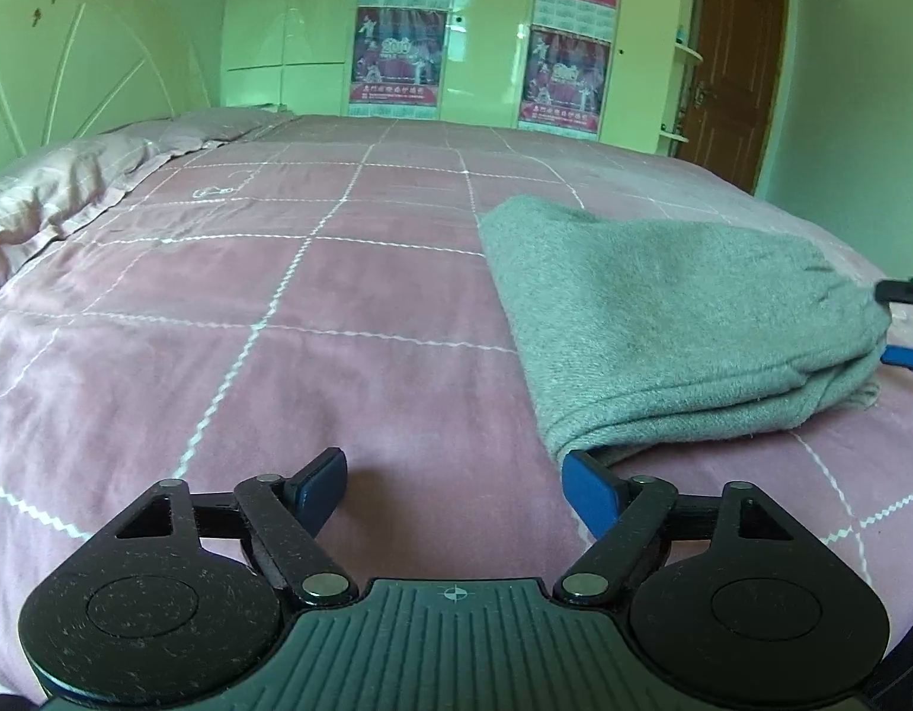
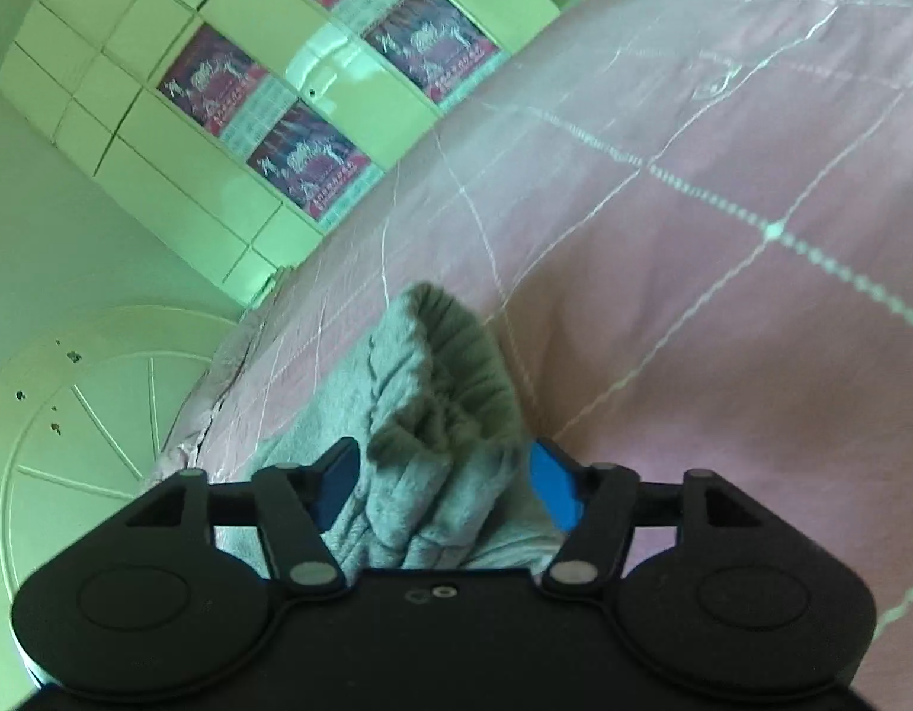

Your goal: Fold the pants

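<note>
left wrist view: the left gripper (image 1: 456, 483) hangs low over the bed (image 1: 231, 320), tipped down a bit, jaws spread wide w/ only bare quilt between them; its right blue pad (image 1: 592, 489) sits just at the near corner of the grey pants (image 1: 669, 326), can't tell if it touches, nothing gripped. the pants lie folded into a thick pad on the right half of the bed, layers stacked at the near edge. at the far right edge the tips of the right gripper (image 1: 906, 320) poke in, one black and one blue, either side of the bunched end of the pants. pink quilt w/ a white grid, pillow (image 1: 71, 178) at left by the white headboard (image 1: 71, 71), pale green wardrobe (image 1: 290, 29) w/ red posters (image 1: 397, 53) behind, brown door (image 1: 734, 59) far right. right wrist view: camera is rolled hard, room tilts. right gripper (image 2: 444, 486) is part open, w/ the ribbed, gathered end of the pants (image 2: 438, 391) bulging up between the pads; cloth fills the gap but whether the pads press on it i can't tell, pic is soft. bed (image 2: 723, 237) fills the right side, wardrobe (image 2: 160, 136) & posters (image 2: 314, 160) upper left, headboard (image 2: 101, 403) lower left.
</note>
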`<action>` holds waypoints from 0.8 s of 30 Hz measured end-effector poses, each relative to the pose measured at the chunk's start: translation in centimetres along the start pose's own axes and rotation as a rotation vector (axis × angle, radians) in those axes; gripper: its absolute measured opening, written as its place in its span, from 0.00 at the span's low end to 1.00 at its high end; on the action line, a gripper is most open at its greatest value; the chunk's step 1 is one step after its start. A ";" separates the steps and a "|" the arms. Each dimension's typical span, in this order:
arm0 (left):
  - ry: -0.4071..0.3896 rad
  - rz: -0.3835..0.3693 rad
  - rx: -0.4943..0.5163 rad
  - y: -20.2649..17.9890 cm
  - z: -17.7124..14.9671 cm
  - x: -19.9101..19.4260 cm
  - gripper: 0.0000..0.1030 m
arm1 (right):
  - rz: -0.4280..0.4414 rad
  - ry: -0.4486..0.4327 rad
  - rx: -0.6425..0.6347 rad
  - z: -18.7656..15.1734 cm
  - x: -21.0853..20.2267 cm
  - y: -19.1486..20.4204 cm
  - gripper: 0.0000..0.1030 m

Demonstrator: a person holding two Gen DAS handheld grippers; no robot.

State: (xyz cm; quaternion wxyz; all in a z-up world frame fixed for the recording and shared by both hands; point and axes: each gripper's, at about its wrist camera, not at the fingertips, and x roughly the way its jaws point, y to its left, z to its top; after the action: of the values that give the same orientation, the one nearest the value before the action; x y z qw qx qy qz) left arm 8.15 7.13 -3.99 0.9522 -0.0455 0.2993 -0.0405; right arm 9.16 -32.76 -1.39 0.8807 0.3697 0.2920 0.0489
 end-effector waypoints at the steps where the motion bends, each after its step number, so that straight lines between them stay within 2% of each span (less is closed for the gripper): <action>1: 0.002 -0.009 -0.014 0.3 0.1 -0.1 0.86 | 0.008 -0.004 0.012 0.1 -0.4 -0.5 0.59; 4: 0.007 -0.016 -0.052 0.9 0.4 -0.3 0.92 | 0.015 0.005 0.043 0.1 -0.4 -1.6 0.67; 7: 0.012 -0.033 -0.083 1.3 0.8 -0.1 0.93 | 0.026 0.028 0.071 -0.1 0.2 -2.1 0.72; 11: 0.025 -0.062 -0.107 1.6 1.7 0.6 0.95 | 0.043 0.062 0.060 0.5 1.3 -1.6 0.74; 13: 0.033 -0.072 -0.113 1.7 2.1 1.0 0.99 | 0.052 0.084 0.047 0.5 1.7 -1.6 0.78; 16: 0.074 -0.095 -0.134 2.1 2.6 2.4 1.00 | 0.061 0.134 0.028 0.8 2.6 -1.5 0.79; 19: 0.132 -0.180 -0.204 2.8 3.4 4.7 1.00 | 0.087 0.187 0.007 1.3 3.5 -1.5 0.79; 22: 0.164 -0.335 -0.327 3.9 4.8 7.5 1.00 | 0.129 0.214 0.022 2.3 4.4 -1.8 0.81; 24: 0.209 -0.406 -0.408 4.5 5.8 9.9 1.00 | 0.134 0.237 0.046 3.0 5.2 -2.3 0.81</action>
State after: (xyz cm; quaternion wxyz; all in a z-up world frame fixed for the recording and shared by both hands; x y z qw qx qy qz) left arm 19.76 10.88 -5.38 0.8600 -0.2902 0.3822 -0.1737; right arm 14.82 -34.70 -3.72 0.8261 0.4002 0.3695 0.1443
